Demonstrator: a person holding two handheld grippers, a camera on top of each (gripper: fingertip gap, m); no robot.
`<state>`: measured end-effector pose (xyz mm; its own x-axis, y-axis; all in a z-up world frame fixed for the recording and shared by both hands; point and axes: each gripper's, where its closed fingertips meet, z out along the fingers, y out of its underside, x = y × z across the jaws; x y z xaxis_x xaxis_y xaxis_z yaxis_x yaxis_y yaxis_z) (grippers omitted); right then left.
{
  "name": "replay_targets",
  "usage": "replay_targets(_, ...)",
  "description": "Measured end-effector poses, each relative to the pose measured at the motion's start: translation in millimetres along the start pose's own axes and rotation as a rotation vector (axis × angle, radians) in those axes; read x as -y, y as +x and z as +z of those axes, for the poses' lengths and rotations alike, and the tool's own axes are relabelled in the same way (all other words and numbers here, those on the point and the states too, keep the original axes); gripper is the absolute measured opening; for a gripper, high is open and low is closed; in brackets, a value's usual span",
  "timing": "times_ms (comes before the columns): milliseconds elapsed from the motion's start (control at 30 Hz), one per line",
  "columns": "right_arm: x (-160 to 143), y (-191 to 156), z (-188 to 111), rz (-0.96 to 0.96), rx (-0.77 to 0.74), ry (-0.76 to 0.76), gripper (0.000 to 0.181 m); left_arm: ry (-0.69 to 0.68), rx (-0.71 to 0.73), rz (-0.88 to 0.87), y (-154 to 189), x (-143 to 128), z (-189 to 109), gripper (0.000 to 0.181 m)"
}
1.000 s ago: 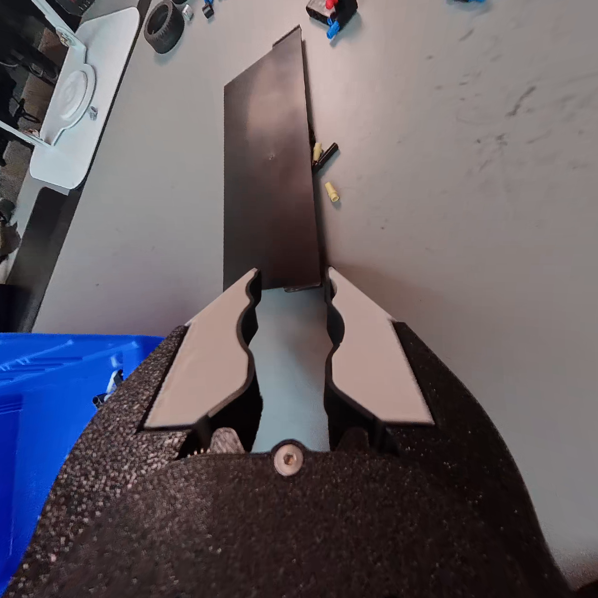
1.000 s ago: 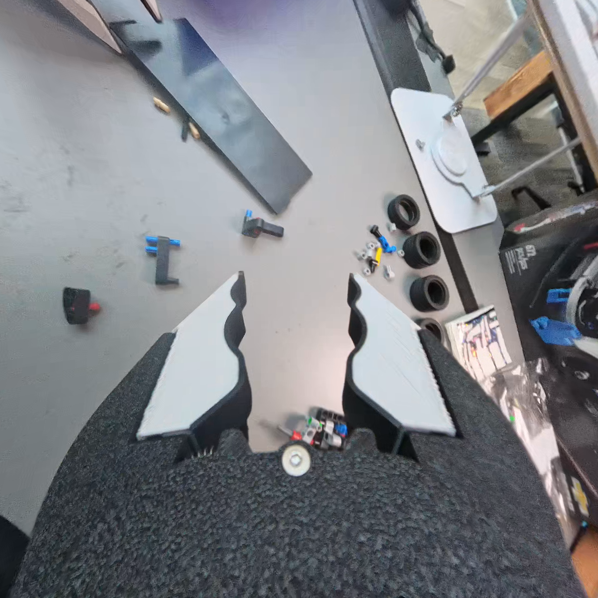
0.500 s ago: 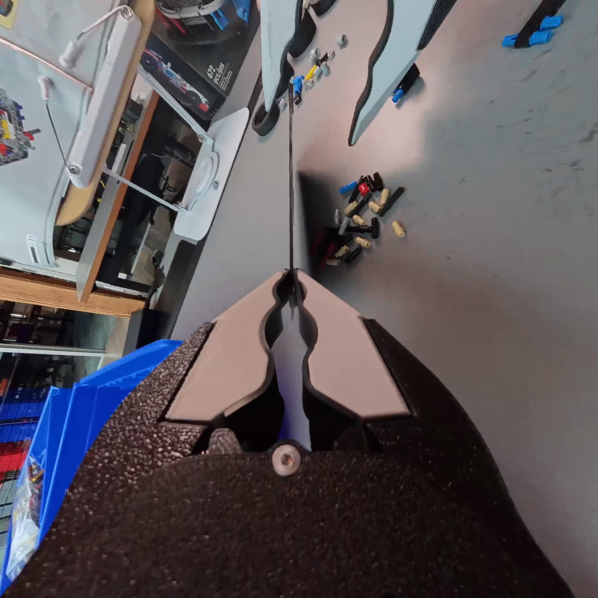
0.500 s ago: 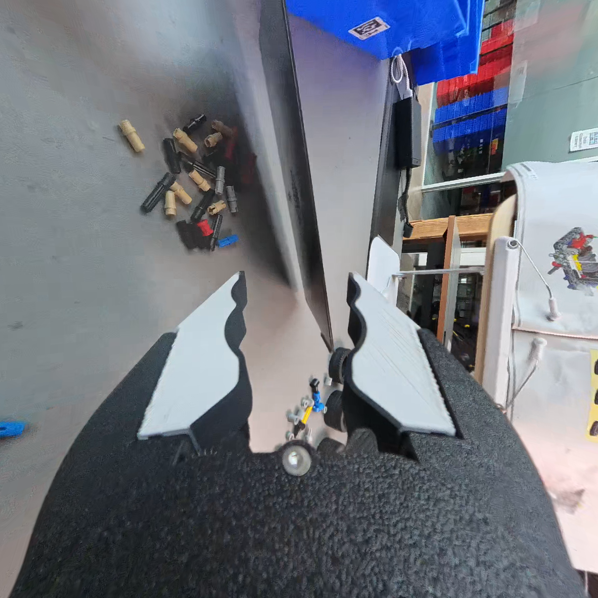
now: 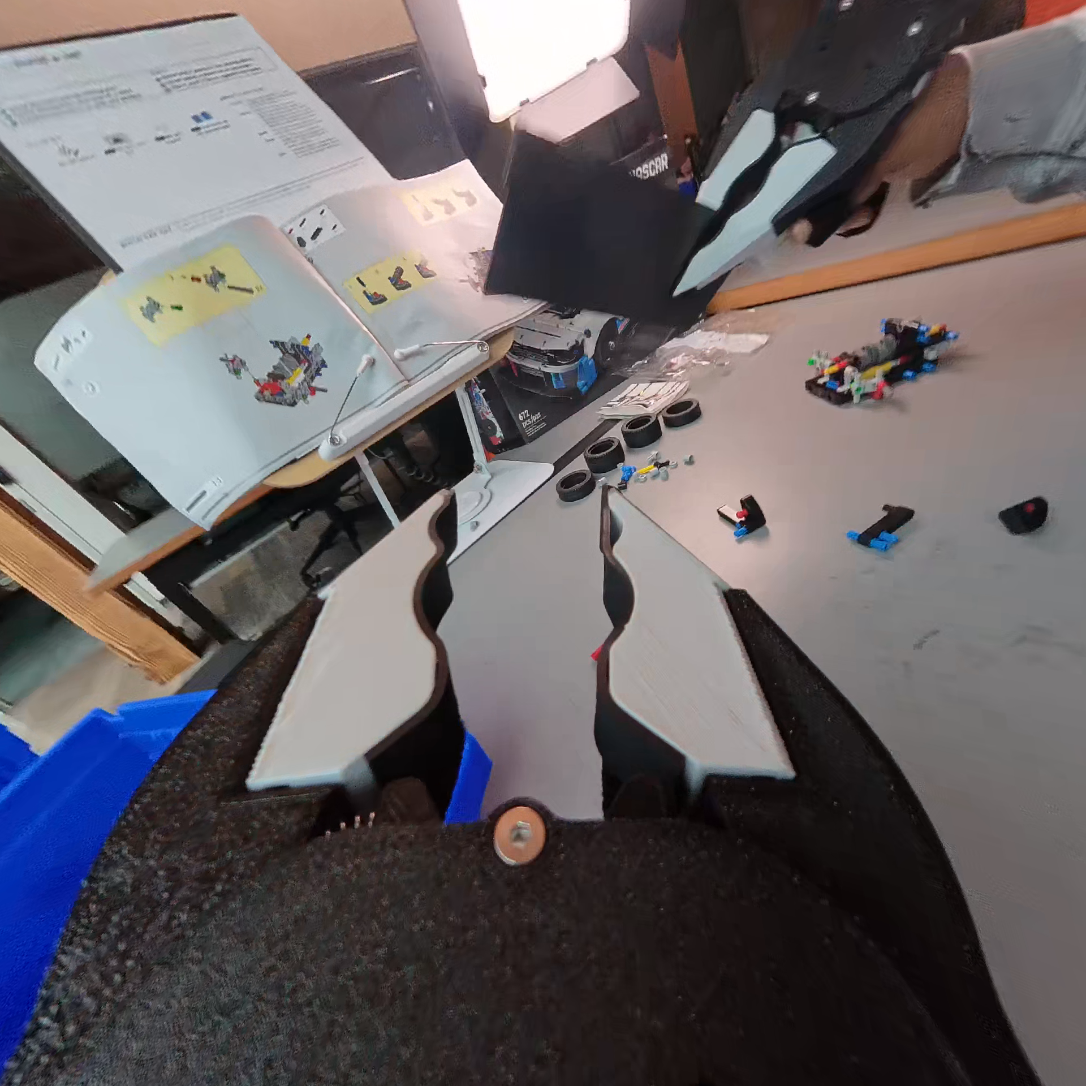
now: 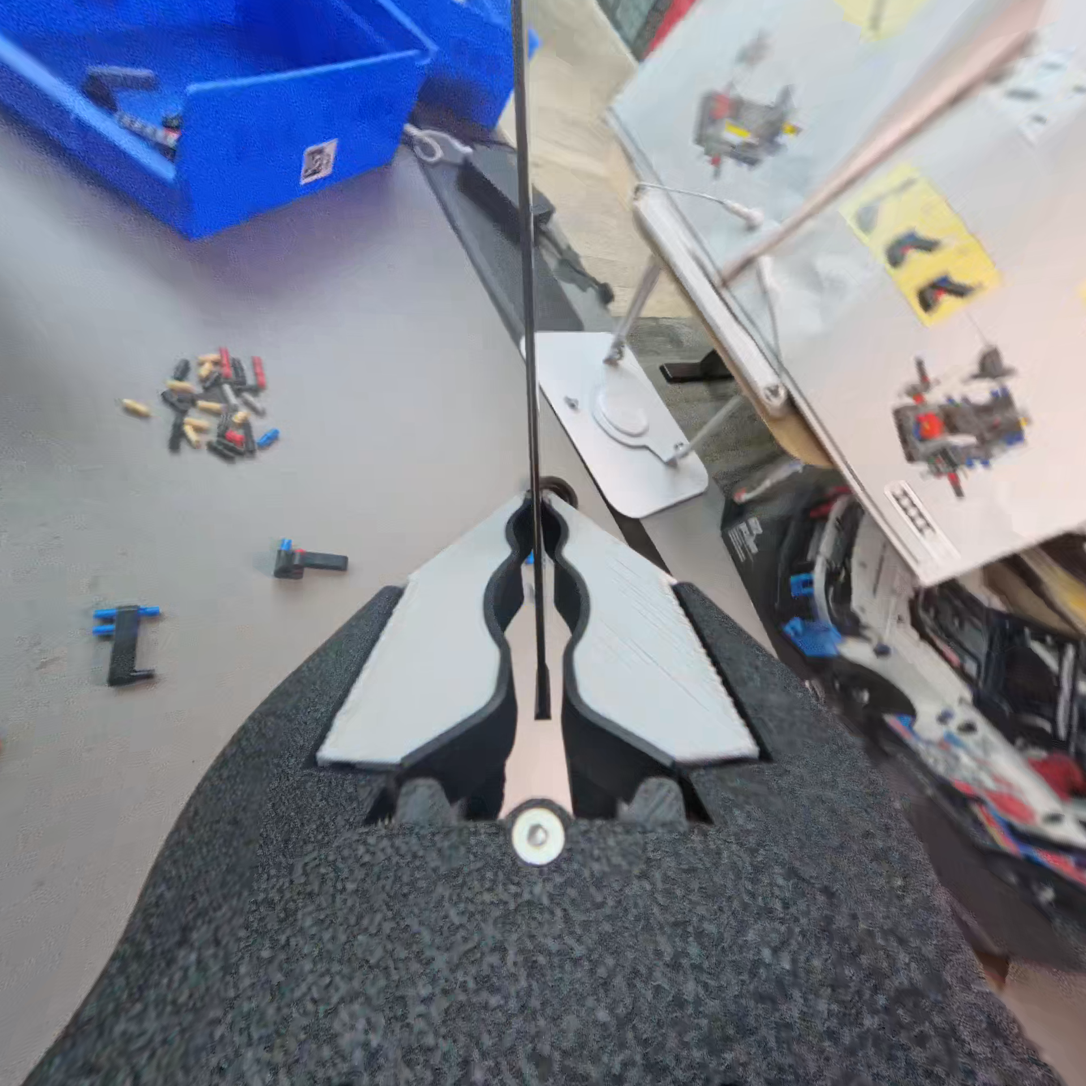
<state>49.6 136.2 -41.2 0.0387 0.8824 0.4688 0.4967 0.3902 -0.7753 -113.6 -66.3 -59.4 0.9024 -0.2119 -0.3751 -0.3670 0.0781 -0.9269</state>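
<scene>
Item 1, right gripper: your jaws are pinching a thin black sheet edge-on and holding it up off the counter. In the left wrist view the same black sheet is showing as a broad dark panel in front of the open instruction booklet.

Item 2, left gripper: your jaws are standing wide apart and holding nothing, low over the counter near the row of black tyres.

Item 3, loose parts: a pile of small pins is lying on the counter, with a black piece with blue pegs and another small black piece near it; a blue bin is sitting beyond.

Risks, as a judgement: you are gripping the sheet only near one end, so it is likely to pivot or slip between the jaws. Swinging it could sweep the pins or strike the booklet stand.
</scene>
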Motion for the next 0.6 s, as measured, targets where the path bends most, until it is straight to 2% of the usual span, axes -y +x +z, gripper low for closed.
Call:
replay_targets(33,-17.1,30.6,-32.5,0.162,-0.066,0.017,0.002,0.0,-0.007,-0.053,-1.9,-3.3,-1.5,0.049)
replay_targets(133,-101.3,110.7,-145.0,0.665,-0.297,0.053,0.002,-0.041,-0.019,-0.126,-1.9,-18.5,-1.6,0.048)
replay_targets(233,-213.3,147.0,-267.3,1.049,-0.58,0.006,0.001,-0.066,-0.05,-0.135,6.4,-24.5,2.3,0.048)
replay_targets(300,-284.3,141.8,-341.6,1.262,-0.743,-0.041,0.002,-0.08,-0.069,-0.13,12.1,-25.6,6.1,0.049)
replay_targets(400,-357.6,114.8,-422.3,1.511,-0.899,-0.025,0.004,-0.111,-0.105,-0.134,21.2,-28.9,11.0,0.048)
replay_targets(500,-403.9,91.6,-477.1,1.663,-1.044,0.043,0.002,-0.136,-0.131,-0.14,28.0,-33.9,13.8,0.046)
replay_targets(600,-432.3,66.6,-508.6,1.737,-1.14,0.028,0.002,-0.16,-0.147,-0.141,32.5,-38.8,14.4,0.045)
